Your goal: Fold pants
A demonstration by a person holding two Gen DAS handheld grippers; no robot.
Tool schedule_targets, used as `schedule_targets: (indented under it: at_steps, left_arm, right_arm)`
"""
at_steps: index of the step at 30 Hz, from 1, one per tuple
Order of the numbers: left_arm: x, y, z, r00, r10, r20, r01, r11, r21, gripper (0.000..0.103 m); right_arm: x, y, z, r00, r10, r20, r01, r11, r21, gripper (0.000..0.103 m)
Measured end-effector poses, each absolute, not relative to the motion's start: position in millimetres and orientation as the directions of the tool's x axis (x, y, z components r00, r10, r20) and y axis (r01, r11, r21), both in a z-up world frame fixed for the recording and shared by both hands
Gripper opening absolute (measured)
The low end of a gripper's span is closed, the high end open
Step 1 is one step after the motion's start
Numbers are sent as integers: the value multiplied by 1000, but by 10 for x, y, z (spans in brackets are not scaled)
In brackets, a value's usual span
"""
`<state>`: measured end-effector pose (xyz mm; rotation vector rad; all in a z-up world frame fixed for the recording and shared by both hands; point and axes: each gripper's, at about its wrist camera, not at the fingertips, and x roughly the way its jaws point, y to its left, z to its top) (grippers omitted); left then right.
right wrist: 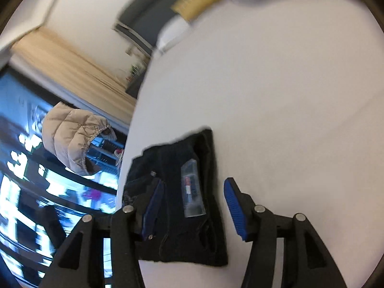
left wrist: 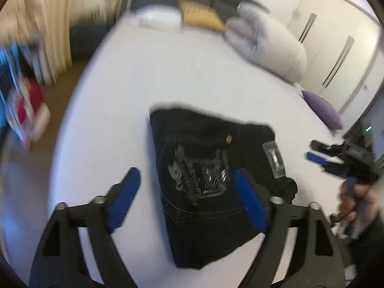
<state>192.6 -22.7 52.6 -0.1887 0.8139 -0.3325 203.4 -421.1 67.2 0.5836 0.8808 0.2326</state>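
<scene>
The dark pants (left wrist: pixel 206 182) lie folded into a compact bundle on the white bed (left wrist: pixel 144 76), back pocket with silver embroidery facing up and a clear tag (left wrist: pixel 273 160) on the waist. My left gripper (left wrist: pixel 184 175) is open above the bundle, empty. The right gripper (left wrist: pixel 319 153) shows at the right edge of the left wrist view, held in a hand. In the right wrist view the pants (right wrist: pixel 182 199) with the tag (right wrist: pixel 192 192) lie between the open fingers of my right gripper (right wrist: pixel 192 184), which hold nothing.
Pillows (left wrist: pixel 268 45) and a yellow cushion (left wrist: pixel 201 16) lie at the bed's head. A purple cushion (left wrist: pixel 324 112) sits at the right edge. A beige jacket (right wrist: pixel 72 136) hangs beside the bed. White wardrobe doors (left wrist: pixel 336 48) stand at the right.
</scene>
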Motion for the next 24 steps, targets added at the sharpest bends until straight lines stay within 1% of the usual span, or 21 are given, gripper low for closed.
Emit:
schedule_targets:
  at_steps: [1,2,3,4,5,6,7,9,11,12,14,17,20,22,24]
  left_arm:
    - [1796,-394,687,682,-329,-653,220,944,-246,93]
    - [1599,-447,878,741,-286,-608,214,958,-190,97]
    - [1454,-437,1036,775,-262,-575,206,965,-162,100]
    - [1286,-464,1180,808,-244,-536,200,970,-140,102]
    - [1124,-510,1341,839,-234,-492,198,972,-124,103]
    - [951,-533,1514,866,-224,-448,197,975,-107,103]
    - [774,-547,1687,893,-207,-399,188,978,-86,103]
    - [481,-519,2021,936,-140,-323,134,990,-39,103]
    - [227,-505,2281,959,-75,-272,83,996,17,103]
    - [133,-511,2391,962,-71,-262,81,996,26,103]
    - [1,-479,2546,960,-108,-256,115,993,10,103]
    - [-172,-389,2736,954,-187,-236,180,982,-54,103]
    - [-273,-340,2874,948,-228,-222,210,973,-100,103]
    - [-396,-299,2974,950,-232,-209,215,972,-99,103]
    - [-525,-304,2985,965,-186,-185,172,981,-92,103]
  right_arm:
    - [1885,-4159,863,667,382,-639,23,848,530,66]
    - [1769,-4145,1020,706,347,-618,11,867,499,69]
    - [1658,-4118,1160,743,315,-591,3,881,473,76]
    - [1537,-4095,1297,780,282,-559,-2,894,447,85]
    - [1365,-4059,1477,828,237,-509,-4,909,417,91]
    - [1250,-4033,1596,859,205,-469,-2,918,397,99]
    - [1127,-4008,1717,888,172,-426,1,926,377,103]
    - [840,-3950,1979,940,107,-324,3,947,322,103]
    - [663,-3886,2194,964,62,-260,10,964,265,103]
    - [584,-3863,2278,971,41,-235,18,970,243,103]
    - [410,-3811,2475,986,-7,-168,40,980,195,103]
    - [135,-3689,2750,995,-86,-52,92,989,120,103]
    - [-105,-3573,2937,988,-149,33,147,988,54,103]
    - [-155,-3524,3033,989,-143,48,141,989,46,103]
    - [-182,-3530,3087,991,-129,47,126,990,62,103]
